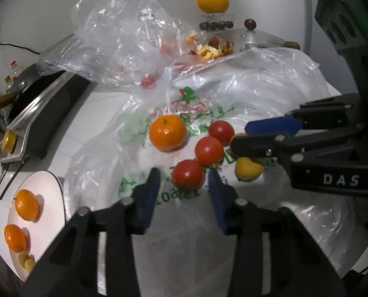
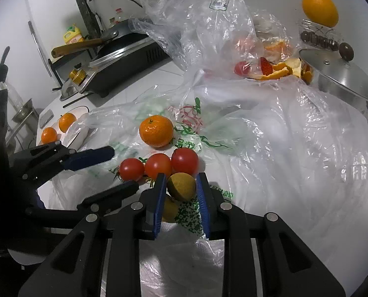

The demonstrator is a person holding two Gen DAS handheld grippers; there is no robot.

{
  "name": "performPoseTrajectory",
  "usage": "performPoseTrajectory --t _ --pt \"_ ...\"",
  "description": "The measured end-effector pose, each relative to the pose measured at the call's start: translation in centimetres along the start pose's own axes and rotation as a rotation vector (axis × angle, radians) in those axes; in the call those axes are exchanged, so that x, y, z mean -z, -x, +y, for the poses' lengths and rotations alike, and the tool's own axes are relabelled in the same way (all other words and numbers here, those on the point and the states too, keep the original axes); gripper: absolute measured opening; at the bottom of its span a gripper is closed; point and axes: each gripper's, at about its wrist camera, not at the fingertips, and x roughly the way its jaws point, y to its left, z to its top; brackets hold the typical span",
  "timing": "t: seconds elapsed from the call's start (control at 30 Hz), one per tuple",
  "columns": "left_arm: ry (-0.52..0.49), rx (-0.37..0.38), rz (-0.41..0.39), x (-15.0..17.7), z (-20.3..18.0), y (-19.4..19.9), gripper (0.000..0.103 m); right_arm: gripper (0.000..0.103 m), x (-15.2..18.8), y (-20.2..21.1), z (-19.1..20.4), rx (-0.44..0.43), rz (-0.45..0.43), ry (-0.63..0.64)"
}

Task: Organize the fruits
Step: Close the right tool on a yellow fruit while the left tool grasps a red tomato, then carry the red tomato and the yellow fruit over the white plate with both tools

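The right gripper is clamped on a yellow-brown fruit, its blue pads pressing both sides. A second yellow fruit just below is half hidden by the finger. The left gripper stands narrowly apart around the nearest of three tomatoes; contact is unclear. All lie on a printed plastic bag on the bench, beside a mandarin. The plate holding two mandarins is cut off at left.

Three tomatoes lie in a row on a plastic bag on the tabletop, a mandarin behind them, a plate to the left.
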Motion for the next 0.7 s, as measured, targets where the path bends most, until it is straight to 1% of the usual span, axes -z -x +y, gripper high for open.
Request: performPoseTrajectory --t 0.07,0.3,0.33,0.37,0.7 --pt "0.000 0.006 0.004 0.06 0.03 -0.15 0.036 0.026 -0.02 -0.07 -0.12 -0.007 0.001 -0.007" --pt "0.000 0.025 0.013 0.18 -0.11 -0.49 0.035 0.028 0.06 -0.35 -0.35 -0.014 0.013 -0.019" --pt "0.000 0.029 0.013 0.17 -0.13 -0.50 0.031 0.028 0.08 -0.32 -0.33 -0.011 0.013 -0.016" --pt "0.001 0.031 0.015 0.17 -0.11 -0.52 0.029 0.029 0.08 -0.30 -0.26 -0.010 0.012 -0.013" --pt "0.006 0.053 0.004 0.27 -0.12 0.23 0.029 0.029 0.08 0.24 -0.07 0.013 0.000 -0.003"
